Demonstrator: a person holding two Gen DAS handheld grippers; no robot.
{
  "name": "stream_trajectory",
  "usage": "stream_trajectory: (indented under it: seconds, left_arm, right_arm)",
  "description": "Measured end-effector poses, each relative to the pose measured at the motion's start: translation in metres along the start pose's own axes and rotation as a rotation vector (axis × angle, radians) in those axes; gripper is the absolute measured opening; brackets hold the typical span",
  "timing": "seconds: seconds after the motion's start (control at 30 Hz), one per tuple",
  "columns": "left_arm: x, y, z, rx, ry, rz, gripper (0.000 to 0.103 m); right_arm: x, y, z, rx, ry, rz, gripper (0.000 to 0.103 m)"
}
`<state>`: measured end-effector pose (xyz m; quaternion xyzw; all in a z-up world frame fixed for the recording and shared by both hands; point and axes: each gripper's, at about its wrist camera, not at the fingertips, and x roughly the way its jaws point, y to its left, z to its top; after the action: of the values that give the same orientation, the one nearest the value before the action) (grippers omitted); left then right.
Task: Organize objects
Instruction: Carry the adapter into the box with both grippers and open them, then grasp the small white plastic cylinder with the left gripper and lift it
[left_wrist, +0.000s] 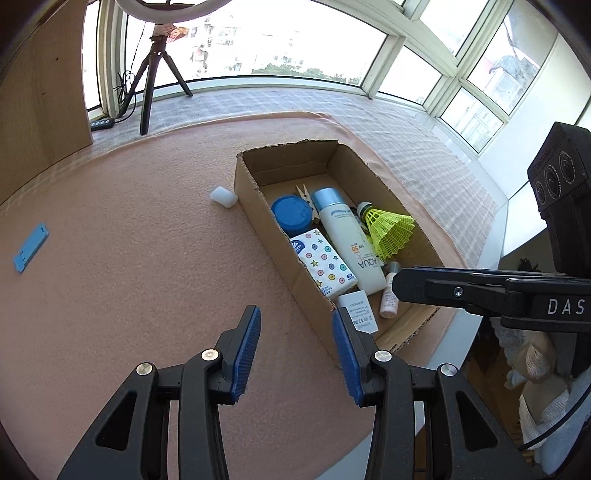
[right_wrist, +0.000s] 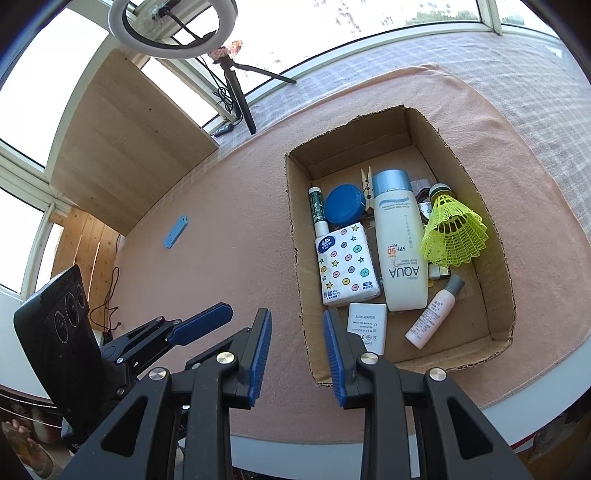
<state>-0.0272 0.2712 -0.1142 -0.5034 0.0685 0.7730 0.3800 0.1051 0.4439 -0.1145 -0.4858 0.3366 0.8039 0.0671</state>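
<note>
Left gripper (left_wrist: 296, 347) and right gripper (right_wrist: 297, 352) both gape empty beside the full box (right_wrist: 301, 258)

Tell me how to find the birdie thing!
Look in the cardboard box on the pink cloth. Along its right side, beside the tall white AQUA bottle, lies the shuttlecock. It is the only neon yellow thing there, with a lacy skirt that flares out like a fan.
</note>
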Motion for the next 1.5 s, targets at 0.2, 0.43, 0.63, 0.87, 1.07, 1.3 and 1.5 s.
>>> stream_trajectory:
  seconds: [0.2,0.43,0.63,0.87,1.07,1.3,1.5]
  left_arm:
    - [0.025,0.05,0.022,-0.027,0.016,0.08,0.045]
    - [0.076,0.078,0.056,-0.029,0.042,0.024,0.045]
    - [0.108,0.074,0.087,0.111,0.034,0.048,0.045]
    - [0.142,0.076,0.106,0.252,0.078,0.072,0.045]
    - [0.157,0.076,0.112,0.31,0.105,0.056,0.045]
    - [0.164,0.073,0.119,0.358,0.096,0.072,0.049]
    - [0.167,0.065,0.116,0.433,0.093,0.047,0.035]
  right_arm:
    - [0.001,0.002,-0.004,-0.008,0.004,-0.021,0.027]
    - [-0.008,-0.016,-0.006,0.041,0.004,-0.021,0.027]
    - [-0.018,-0.039,-0.008,0.089,0.001,-0.044,0.027]
    - [-0.021,-0.068,-0.009,0.156,0.0,-0.055,0.027]
    - [-0.016,-0.085,-0.006,0.198,0.009,-0.064,0.027]
    - [-0.007,-0.087,-0.002,0.219,0.011,-0.056,0.027]
    - [0.005,-0.086,-0.004,0.226,0.038,-0.05,0.027]
